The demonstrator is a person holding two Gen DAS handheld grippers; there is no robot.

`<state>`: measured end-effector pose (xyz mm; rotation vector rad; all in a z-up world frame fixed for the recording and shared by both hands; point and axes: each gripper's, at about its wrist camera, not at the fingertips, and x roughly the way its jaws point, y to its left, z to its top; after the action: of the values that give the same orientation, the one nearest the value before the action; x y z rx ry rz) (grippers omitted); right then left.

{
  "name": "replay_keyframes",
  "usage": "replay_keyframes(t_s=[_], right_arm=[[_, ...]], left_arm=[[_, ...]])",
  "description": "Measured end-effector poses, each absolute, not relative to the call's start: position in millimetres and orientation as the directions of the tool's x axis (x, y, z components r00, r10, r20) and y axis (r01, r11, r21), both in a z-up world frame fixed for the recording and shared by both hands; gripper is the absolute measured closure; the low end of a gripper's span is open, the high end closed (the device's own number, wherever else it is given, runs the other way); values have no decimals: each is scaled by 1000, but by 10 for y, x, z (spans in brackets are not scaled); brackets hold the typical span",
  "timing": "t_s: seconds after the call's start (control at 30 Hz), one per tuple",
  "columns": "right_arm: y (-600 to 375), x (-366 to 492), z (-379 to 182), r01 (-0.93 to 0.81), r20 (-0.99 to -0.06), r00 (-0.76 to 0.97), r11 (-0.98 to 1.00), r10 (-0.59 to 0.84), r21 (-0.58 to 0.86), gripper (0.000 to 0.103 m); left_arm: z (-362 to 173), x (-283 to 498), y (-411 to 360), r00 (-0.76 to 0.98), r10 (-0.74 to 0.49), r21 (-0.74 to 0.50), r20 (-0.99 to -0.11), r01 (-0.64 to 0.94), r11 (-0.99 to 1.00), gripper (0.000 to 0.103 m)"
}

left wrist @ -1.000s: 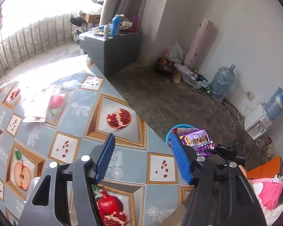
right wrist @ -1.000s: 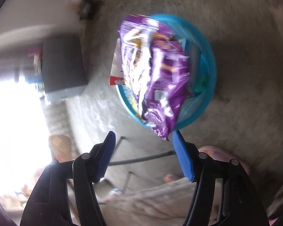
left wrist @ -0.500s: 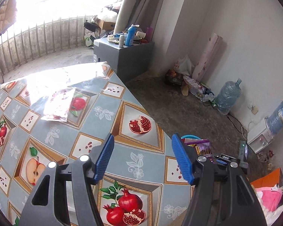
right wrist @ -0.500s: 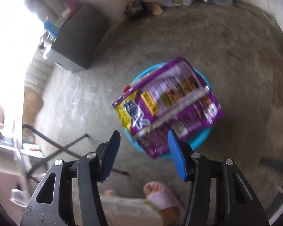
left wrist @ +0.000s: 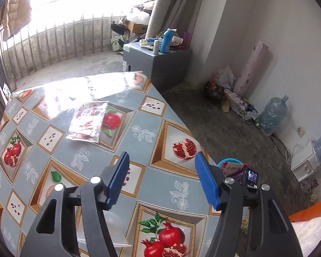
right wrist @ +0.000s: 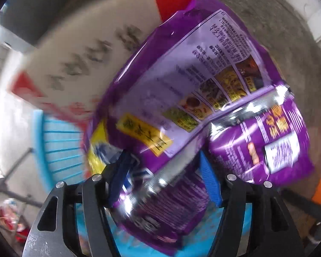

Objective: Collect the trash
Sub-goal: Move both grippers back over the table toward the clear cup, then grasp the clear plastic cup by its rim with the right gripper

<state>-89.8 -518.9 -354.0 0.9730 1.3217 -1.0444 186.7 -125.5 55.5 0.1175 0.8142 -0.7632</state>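
Observation:
A clear snack wrapper with red print (left wrist: pixel 88 122) lies flat on the fruit-patterned table (left wrist: pixel 152 132), far ahead of my left gripper (left wrist: pixel 160 180). That gripper hovers open over the near tabletop with nothing between its fingers. A blue basket (left wrist: pixel 229 161) stands on the floor past the table's right edge. My right gripper (right wrist: pixel 163 177) points down into this basket (right wrist: pixel 57 145), and its jaws are opening. A purple snack bag (right wrist: pixel 182 90) lies across the basket and reaches between the blue pads. Under the bag is a white and red package (right wrist: pixel 85 53).
A grey cabinet (left wrist: pixel 158 62) with bottles on top stands beyond the table. Bags, a rolled mat and a large water bottle (left wrist: pixel 271 115) line the right wall. An orange box (left wrist: pixel 308 212) sits on the floor at the lower right. A clear sheet (left wrist: pixel 109 231) lies under my left gripper.
My right gripper has dropped close onto the basket, so the purple bag now fills its view and sits between the jaws. My left gripper has drawn back over the table.

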Motion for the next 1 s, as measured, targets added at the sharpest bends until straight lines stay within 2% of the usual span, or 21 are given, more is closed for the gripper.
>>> replay_keyframes(t_s=[0.17, 0.33, 0.67, 1.0], right_arm=[[-5249, -903, -3787, 953, -997, -81, 292, -15, -82, 38], [-5264, -842, -3687, 949, -995, -102, 300, -15, -101, 38], [-4910, -873, -2557, 910, -975, 74, 413, -211, -20, 34], [-4557, -1113, -1294, 888, -877, 287, 451, -385, 93, 33]], left_arm=[[534, 1934, -1243, 443, -560, -184, -701, 646, 741, 41], [541, 1923, -1216, 440, -569, -194, -695, 647, 737, 41], [633, 1714, -1003, 439, -616, -229, -654, 662, 714, 41], [713, 1536, -376, 512, -617, -251, -598, 612, 750, 38]])
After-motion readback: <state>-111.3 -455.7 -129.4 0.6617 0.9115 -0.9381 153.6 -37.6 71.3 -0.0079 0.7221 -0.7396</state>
